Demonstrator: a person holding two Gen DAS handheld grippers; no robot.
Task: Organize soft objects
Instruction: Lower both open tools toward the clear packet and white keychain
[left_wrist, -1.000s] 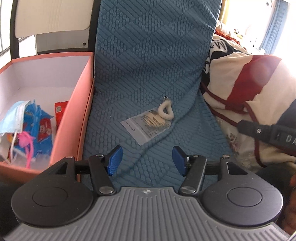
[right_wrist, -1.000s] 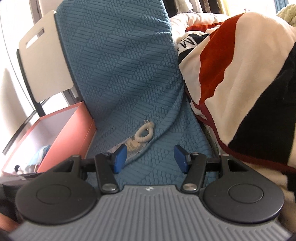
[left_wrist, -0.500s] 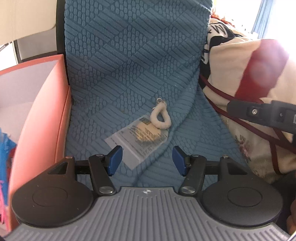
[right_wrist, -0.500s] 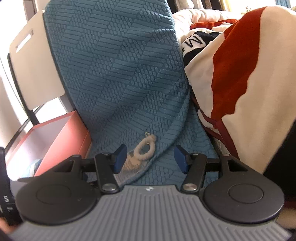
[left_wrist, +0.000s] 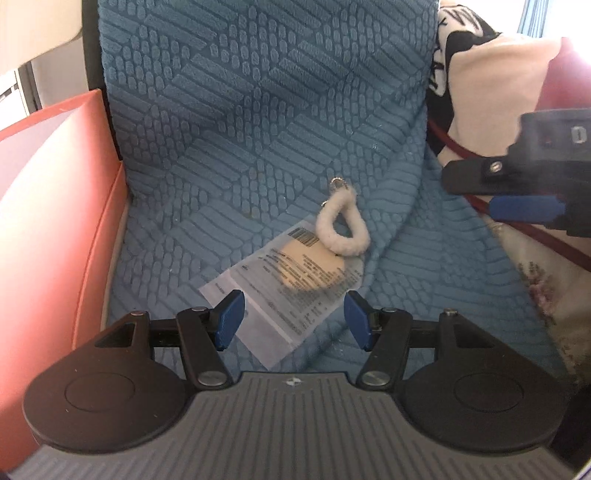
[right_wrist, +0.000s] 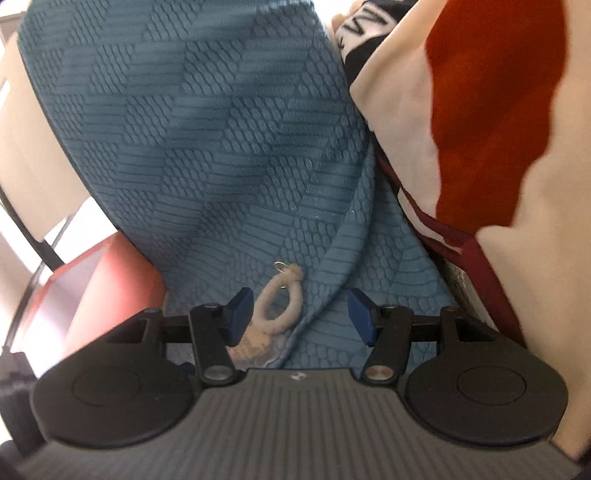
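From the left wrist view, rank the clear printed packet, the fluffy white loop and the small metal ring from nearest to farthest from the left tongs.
1. Clear printed packet, between the left tongs.
2. Fluffy white loop, just beyond, slightly right.
3. Small metal ring, at the loop's far tip.

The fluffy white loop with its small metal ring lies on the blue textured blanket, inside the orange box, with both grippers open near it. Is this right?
Not quite. The fluffy white loop lies on the blue textured blanket, beside the orange box, not inside it, as the left wrist view shows. Both grippers are open near it.
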